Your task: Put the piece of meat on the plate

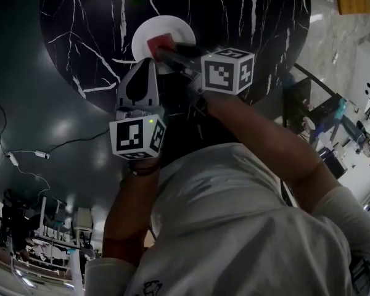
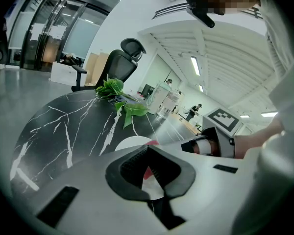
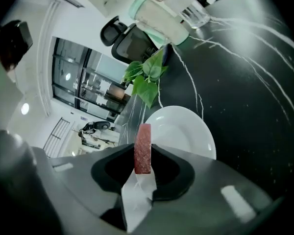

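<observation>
A flat red piece of meat [image 3: 142, 149] stands on edge between the pads of my right gripper [image 3: 143, 156], which is shut on it. The meat [image 1: 159, 44] hangs just above the near part of a white plate [image 1: 166, 28] on the black marble table [image 1: 98, 17]. In the right gripper view the plate [image 3: 183, 131] lies directly beyond the jaws. My left gripper [image 1: 149, 63] points at the plate's near edge, left of the right gripper [image 1: 165, 51]. In the left gripper view its jaws [image 2: 149, 169] stand a little apart with nothing in them; plate [image 2: 130, 143] and meat [image 2: 147, 172] show through the gap.
A green leafy sprig [image 3: 147, 80] lies on the table beyond the plate, with a clear glass container [image 3: 161, 9] behind it. A black office chair [image 2: 120, 62] stands past the table's far edge. The table's rounded near edge [image 1: 95, 94] is close to the person's body.
</observation>
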`<state>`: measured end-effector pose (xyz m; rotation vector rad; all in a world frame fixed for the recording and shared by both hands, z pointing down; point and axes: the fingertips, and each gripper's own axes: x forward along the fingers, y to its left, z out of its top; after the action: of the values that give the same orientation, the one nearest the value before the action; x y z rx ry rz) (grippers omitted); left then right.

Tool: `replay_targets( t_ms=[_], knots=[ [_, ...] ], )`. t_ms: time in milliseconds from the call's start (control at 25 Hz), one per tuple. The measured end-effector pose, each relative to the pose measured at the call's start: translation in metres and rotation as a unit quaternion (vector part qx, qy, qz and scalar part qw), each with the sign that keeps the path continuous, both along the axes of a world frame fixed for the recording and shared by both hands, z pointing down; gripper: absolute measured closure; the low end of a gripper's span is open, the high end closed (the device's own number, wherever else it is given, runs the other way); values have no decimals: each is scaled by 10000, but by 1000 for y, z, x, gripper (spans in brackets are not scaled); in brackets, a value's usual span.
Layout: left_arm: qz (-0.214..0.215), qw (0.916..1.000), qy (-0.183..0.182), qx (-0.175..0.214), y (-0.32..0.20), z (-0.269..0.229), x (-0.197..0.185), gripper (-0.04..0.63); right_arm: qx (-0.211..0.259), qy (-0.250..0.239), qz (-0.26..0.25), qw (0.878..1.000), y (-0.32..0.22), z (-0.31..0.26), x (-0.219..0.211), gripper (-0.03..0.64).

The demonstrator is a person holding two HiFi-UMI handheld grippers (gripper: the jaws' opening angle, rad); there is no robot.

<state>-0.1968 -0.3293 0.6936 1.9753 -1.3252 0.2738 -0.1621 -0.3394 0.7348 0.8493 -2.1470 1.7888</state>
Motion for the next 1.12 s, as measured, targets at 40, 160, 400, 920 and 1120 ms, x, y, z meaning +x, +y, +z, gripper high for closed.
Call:
replay_targets(
  t_ms=[40,160,400,920,1120],
  knots=[
    [1,10000,13,-18,0,1,0,589,96,142,-132,9998,1,0,-1,525],
    [-2,10000,27,-67,2,5,0,589,289,444,-391,9978,1,-1,-3,525],
    [6,9999,93,-117,3,9,3,589,1197,1183,-1266,9776,4,-4,-8,524],
    [-8,10000,52,-78,7,7,8,589,1716,1871,-1601,9539,-3,-4,17,506],
    [-12,10000,-8,-19,11,4,11,589,1857,2105,-1868,9415,-4,1,24,508]
  ],
)
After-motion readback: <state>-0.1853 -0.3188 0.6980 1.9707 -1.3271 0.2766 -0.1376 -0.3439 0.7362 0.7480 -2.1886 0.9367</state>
